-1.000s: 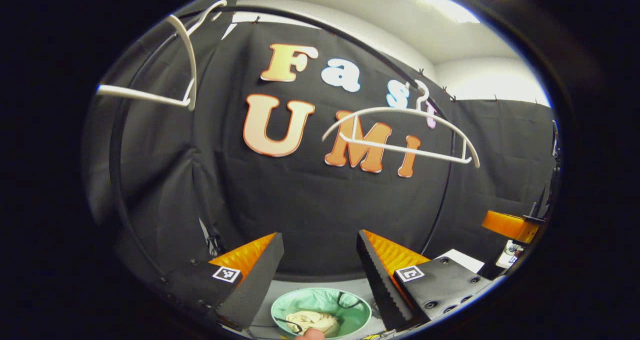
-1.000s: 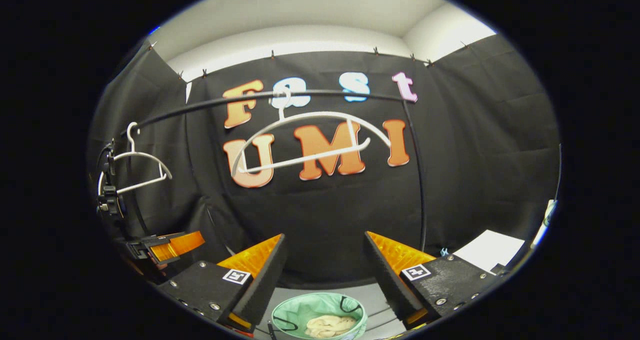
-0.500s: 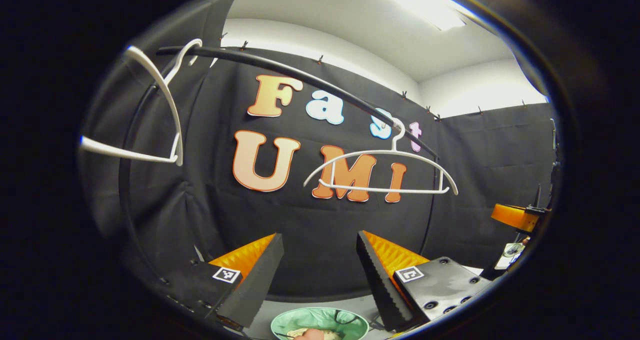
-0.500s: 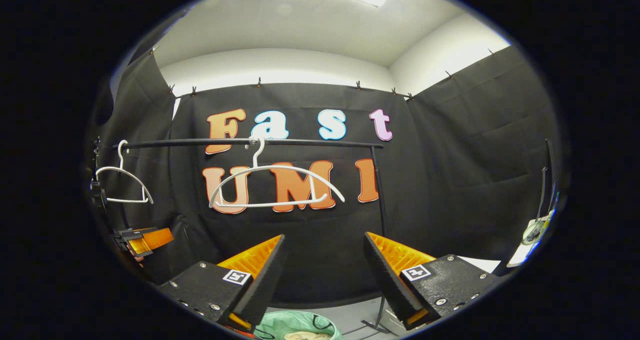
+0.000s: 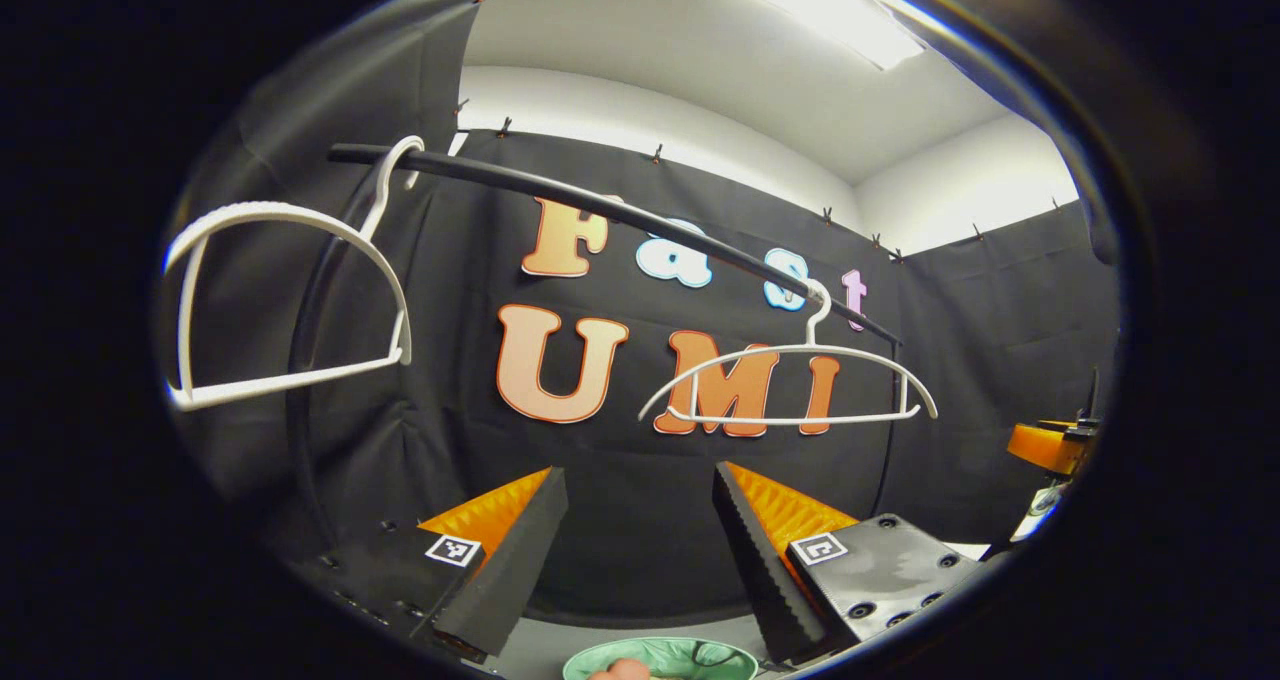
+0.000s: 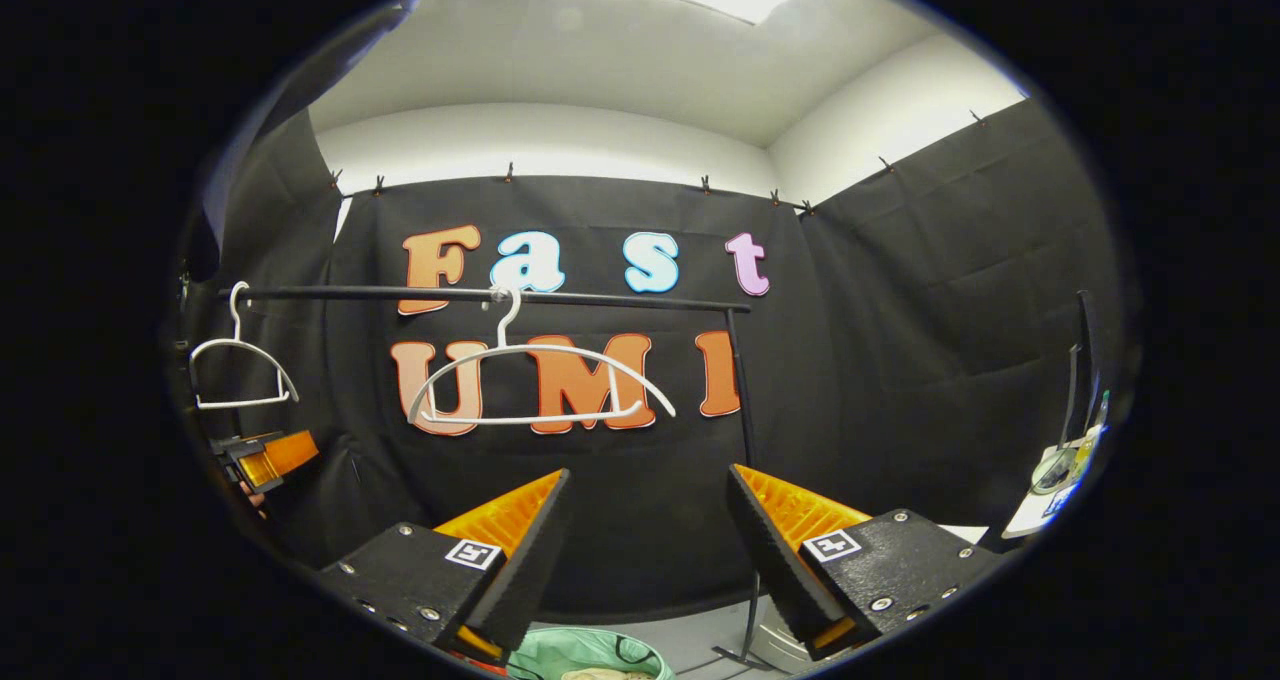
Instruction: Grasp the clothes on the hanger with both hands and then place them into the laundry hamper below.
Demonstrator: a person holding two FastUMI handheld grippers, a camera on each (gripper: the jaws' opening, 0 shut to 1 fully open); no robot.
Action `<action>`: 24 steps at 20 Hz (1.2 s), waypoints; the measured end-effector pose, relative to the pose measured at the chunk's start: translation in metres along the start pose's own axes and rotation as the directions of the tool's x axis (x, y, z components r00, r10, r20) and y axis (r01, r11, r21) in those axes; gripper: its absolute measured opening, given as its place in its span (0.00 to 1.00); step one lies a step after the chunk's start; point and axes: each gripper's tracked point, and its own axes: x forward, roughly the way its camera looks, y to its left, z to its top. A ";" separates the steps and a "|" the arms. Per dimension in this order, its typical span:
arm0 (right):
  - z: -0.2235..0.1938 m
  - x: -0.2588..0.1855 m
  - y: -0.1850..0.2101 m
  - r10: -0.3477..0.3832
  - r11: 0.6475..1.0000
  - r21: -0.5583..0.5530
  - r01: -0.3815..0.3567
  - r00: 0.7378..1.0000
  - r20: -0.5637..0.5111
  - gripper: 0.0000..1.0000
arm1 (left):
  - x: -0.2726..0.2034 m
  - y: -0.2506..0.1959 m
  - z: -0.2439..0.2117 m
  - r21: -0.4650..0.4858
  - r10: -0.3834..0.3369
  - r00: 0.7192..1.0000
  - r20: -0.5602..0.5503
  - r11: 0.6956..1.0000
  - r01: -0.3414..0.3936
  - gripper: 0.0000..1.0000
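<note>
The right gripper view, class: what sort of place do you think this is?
Probably a staged laundry corner in a recording booth: a black clothes rail holds two bare white hangers, a green hamper sits below, and black cloth lines the walls.

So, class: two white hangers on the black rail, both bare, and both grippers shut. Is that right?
Not quite: both grippers are open. The left gripper in the left gripper view and the right gripper in the right gripper view have jaws spread. The hangers on the rail are bare.
</note>
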 end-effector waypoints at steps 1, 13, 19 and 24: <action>-0.001 0.001 -0.002 0.000 1.000 0.000 0.000 1.000 -0.002 0.94 | 0.000 0.002 0.001 0.002 0.007 1.000 0.003 1.000 -0.007 1.00; -0.021 0.002 -0.004 -0.015 1.000 0.006 0.016 0.999 -0.037 0.94 | 0.005 -0.001 -0.003 0.022 -0.004 1.000 -0.009 1.000 0.005 0.96; -0.028 -0.001 -0.002 -0.011 1.000 0.013 0.011 0.998 -0.059 0.94 | 0.001 -0.007 -0.003 0.034 -0.018 1.000 -0.006 0.999 0.018 0.97; -0.025 -0.006 0.002 -0.001 1.000 0.011 0.002 0.999 -0.050 0.94 | -0.002 -0.009 -0.003 0.038 -0.022 1.000 -0.006 0.999 0.022 0.97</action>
